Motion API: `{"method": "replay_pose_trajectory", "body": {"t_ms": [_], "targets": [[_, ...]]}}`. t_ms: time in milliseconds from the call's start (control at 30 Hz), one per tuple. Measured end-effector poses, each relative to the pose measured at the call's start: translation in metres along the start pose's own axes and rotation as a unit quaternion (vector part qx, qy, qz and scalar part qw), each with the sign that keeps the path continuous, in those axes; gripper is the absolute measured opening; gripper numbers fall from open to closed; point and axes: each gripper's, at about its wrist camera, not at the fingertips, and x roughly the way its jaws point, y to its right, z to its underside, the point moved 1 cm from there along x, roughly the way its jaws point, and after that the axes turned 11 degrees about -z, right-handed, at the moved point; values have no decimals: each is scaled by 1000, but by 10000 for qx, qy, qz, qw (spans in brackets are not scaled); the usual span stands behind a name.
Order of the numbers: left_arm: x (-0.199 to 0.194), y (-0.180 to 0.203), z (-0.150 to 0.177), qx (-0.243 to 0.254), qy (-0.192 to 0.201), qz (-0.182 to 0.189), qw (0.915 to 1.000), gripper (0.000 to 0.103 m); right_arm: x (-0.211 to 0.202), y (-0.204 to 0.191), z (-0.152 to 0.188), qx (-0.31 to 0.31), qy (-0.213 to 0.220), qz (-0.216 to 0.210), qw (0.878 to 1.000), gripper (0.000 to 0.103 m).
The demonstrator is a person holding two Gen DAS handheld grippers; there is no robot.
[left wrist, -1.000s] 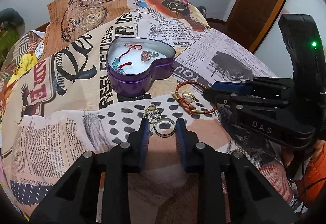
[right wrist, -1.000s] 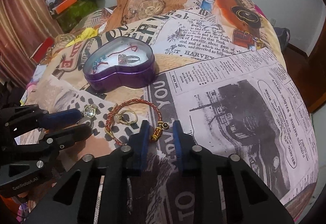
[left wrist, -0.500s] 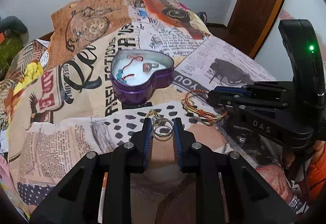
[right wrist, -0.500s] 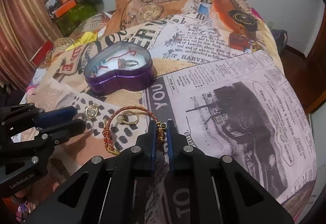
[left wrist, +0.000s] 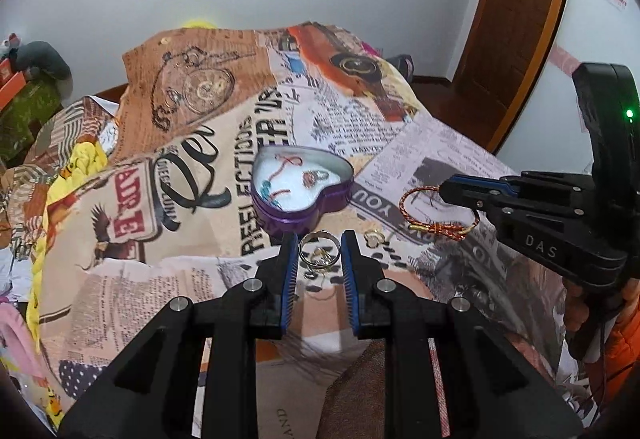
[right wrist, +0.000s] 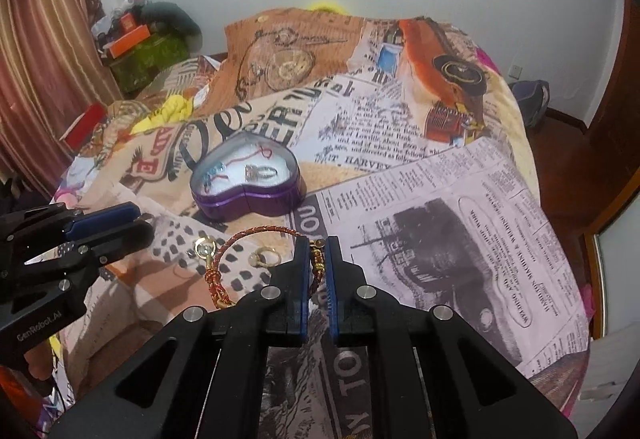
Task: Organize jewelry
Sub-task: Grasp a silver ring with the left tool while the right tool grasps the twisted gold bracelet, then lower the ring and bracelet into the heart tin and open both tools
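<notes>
Silver band ring (left wrist: 319,250) pinched between the pads of the left gripper (left wrist: 319,253), held up off the bedspread (left wrist: 192,223), its opening facing the left wrist camera. The right wrist view hides this ring: only the left tongs' blue-padded tips show there, side-on.

Red-and-gold braided cord bracelet (right wrist: 256,239) clamped at its gold bead end in the nearly closed right gripper (right wrist: 317,259). Loop spreads leftward from the tips and curls back to a knotted tail; long axis roughly crosswise to the fingers. The left wrist view shows the loop hanging in the air below the right tongs, off the cloth; the right view alone shows the clamp point.

Two gold rings lie on the spotted patch: one (right wrist: 205,242) just outside the loop, one (right wrist: 264,255) seen through it.

Purple heart-shaped tin (left wrist: 303,188), open, sits beyond both grippers, well apart. Inside on white lining: a stone-set ring (right wrist: 258,172) and a red cord with teal beads (left wrist: 276,181).
</notes>
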Motion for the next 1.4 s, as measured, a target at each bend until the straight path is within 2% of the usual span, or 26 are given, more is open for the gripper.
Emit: {"method": "replay_pose_trajectory", "body": {"t_ms": [267, 800, 1400], "targets": [[-9, -12, -12, -121, 245, -111, 9996, 21, -5, -11, -17, -43, 266, -82, 9996, 7], [8, -39, -36, -357, 426, -262, 9981, 21, 9, -18, -51, -236, 541, -172, 9981, 7], [51, -37, -51, -304, 267, -154, 9991, 21, 71, -16, -59, -534, -39, -260, 9982, 7]]}}
